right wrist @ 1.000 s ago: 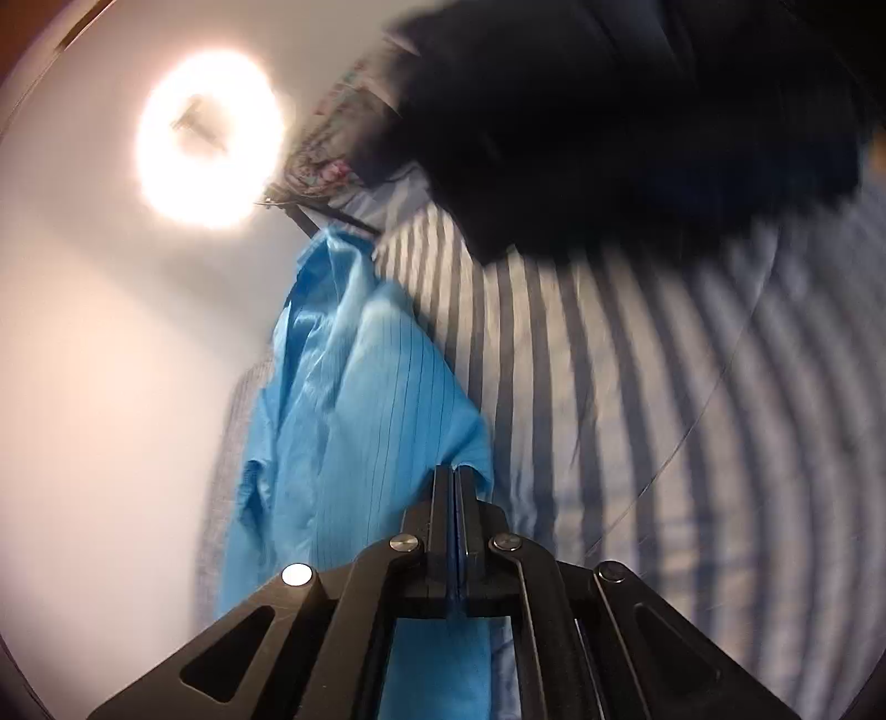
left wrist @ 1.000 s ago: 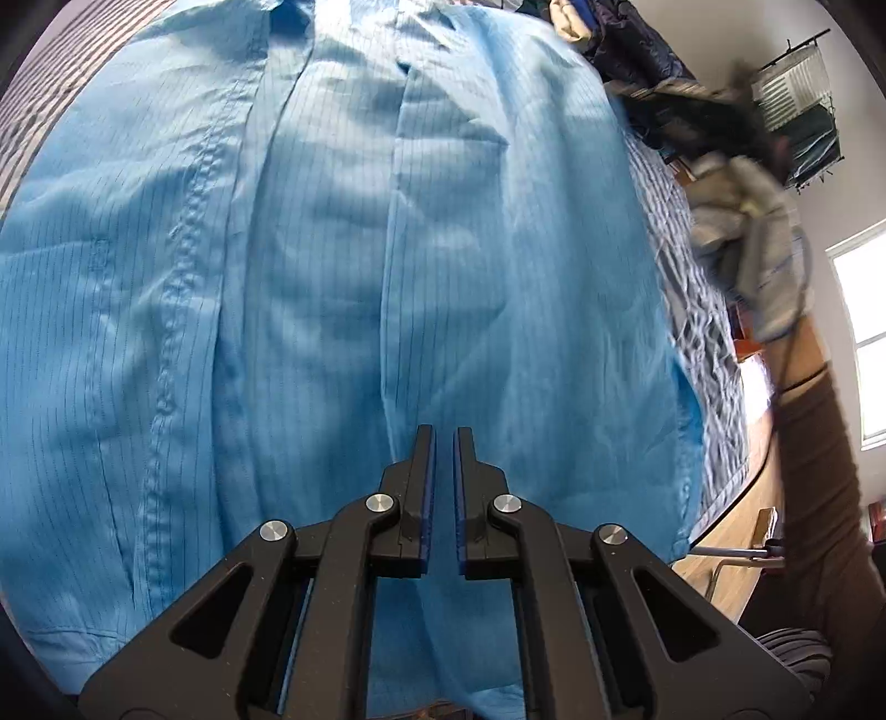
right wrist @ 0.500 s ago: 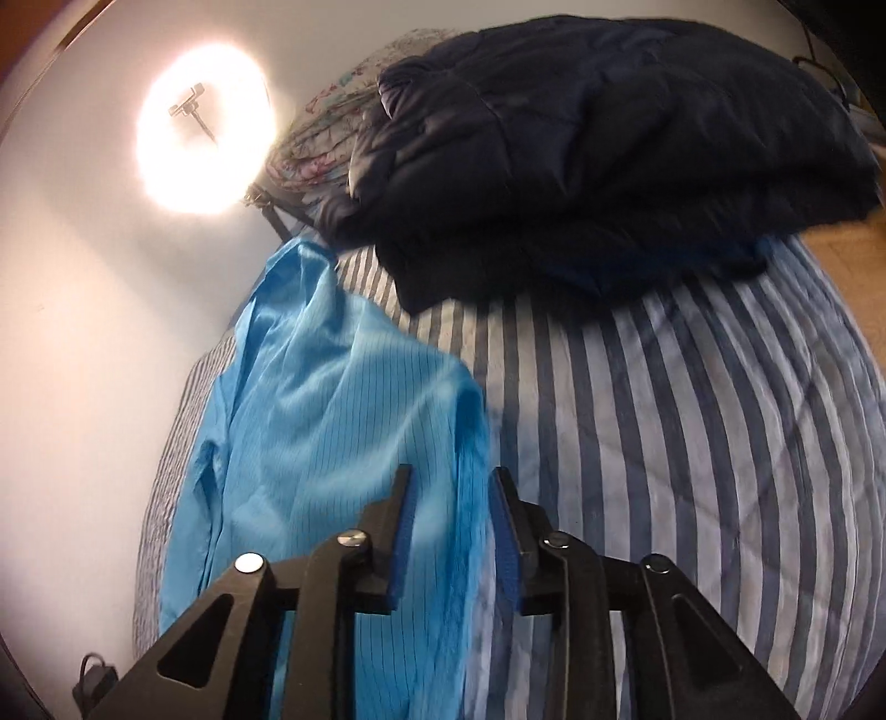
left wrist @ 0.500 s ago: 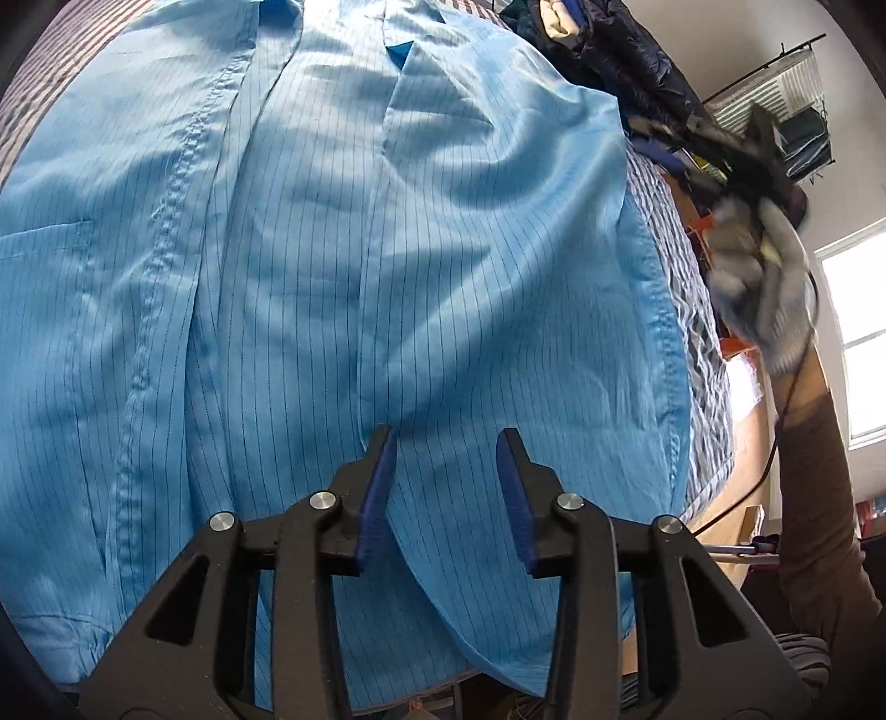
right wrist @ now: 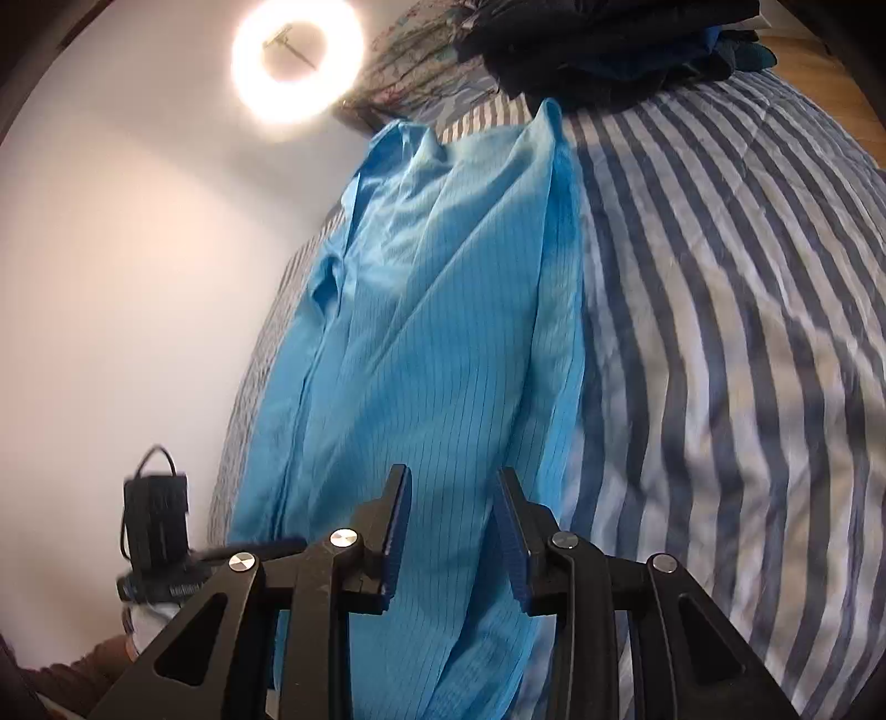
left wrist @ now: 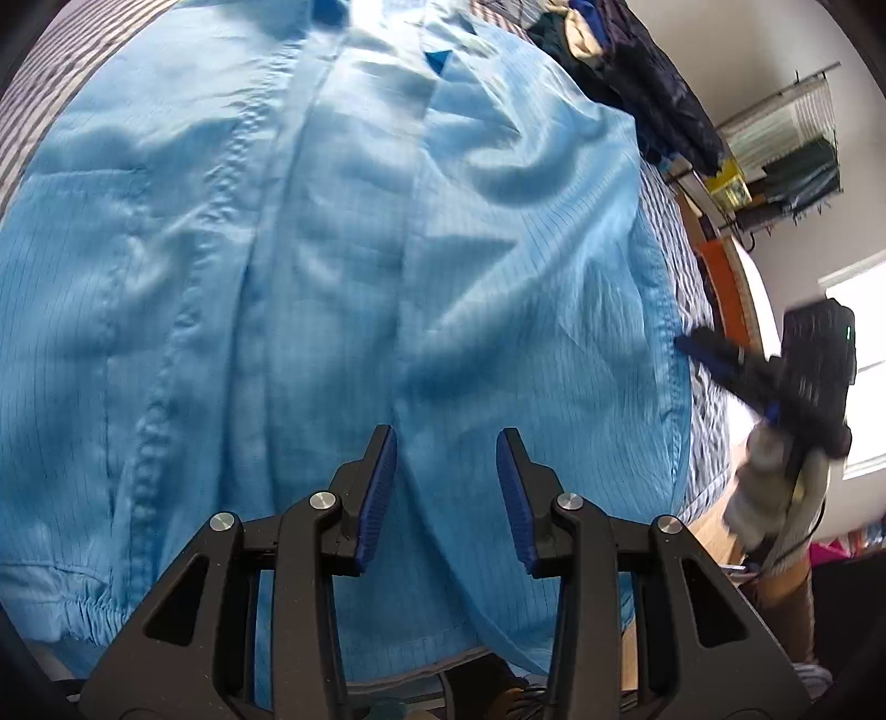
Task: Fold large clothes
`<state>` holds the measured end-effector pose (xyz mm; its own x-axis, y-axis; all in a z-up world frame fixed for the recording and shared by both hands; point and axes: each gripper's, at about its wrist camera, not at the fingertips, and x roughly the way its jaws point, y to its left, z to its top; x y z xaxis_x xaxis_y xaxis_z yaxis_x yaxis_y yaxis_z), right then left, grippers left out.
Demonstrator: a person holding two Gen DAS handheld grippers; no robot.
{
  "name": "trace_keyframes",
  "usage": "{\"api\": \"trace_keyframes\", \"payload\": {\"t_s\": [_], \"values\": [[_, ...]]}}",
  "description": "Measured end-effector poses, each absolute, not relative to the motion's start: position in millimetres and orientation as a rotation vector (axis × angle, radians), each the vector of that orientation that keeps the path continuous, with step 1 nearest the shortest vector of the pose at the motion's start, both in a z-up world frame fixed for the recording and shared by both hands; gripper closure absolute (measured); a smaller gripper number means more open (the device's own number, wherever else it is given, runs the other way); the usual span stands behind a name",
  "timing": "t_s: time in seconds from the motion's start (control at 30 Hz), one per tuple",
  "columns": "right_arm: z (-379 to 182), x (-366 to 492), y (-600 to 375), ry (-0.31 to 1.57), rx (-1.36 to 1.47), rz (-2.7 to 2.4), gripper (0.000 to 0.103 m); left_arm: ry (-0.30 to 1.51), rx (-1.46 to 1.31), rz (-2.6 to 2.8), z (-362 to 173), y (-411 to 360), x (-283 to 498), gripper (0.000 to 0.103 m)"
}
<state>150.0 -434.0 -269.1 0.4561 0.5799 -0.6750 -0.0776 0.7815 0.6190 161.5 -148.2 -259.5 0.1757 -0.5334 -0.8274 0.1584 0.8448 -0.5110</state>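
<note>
Through the left wrist view, my left claw hangs over the blue garment, its jaws apart with nothing clamped between them. The garment lies spread across the striped bed, sides turned inward. Only here do I see a wire rack by the wall and the right claw blurred at the garment's right edge.

From the right wrist view, my right claw is opening above the garment's edge, gripping nothing. This side alone shows the ring light, the dark clothes pile past the garment, and bare striped bedding to the right.
</note>
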Motion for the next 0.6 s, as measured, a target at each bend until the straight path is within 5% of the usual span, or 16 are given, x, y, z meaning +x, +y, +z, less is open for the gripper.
{"api": "trace_keyframes", "payload": {"t_s": [0.27, 0.33, 0.43, 0.47, 0.57, 0.6], "values": [[-290.0, 126.1, -412.0, 1.114, 0.512, 0.368, 0.056, 1.350, -0.438, -0.563, -270.9, -144.0, 165.3, 0.065], [-294.7, 121.6, -403.5, 1.134, 0.478, 0.358, 0.056, 1.343, -0.443, -0.568, -271.6, -145.0, 166.7, 0.070], [-300.1, 120.3, -395.8, 1.156, 0.483, 0.374, 0.056, 1.351, -0.443, -0.583, -273.1, -147.6, 166.2, 0.091], [-300.7, 120.4, -392.8, 1.158, 0.481, 0.376, 0.060, 1.352, -0.443, -0.584, -274.0, -150.4, 166.4, 0.094], [-305.0, 120.6, -384.1, 1.178, 0.453, 0.376, 0.101, 1.356, -0.434, -0.586, -275.7, -156.2, 163.3, 0.098], [-305.4, 119.9, -382.5, 1.177, 0.444, 0.372, 0.103, 1.360, -0.435, -0.598, -275.5, -159.6, 160.9, 0.100]]}}
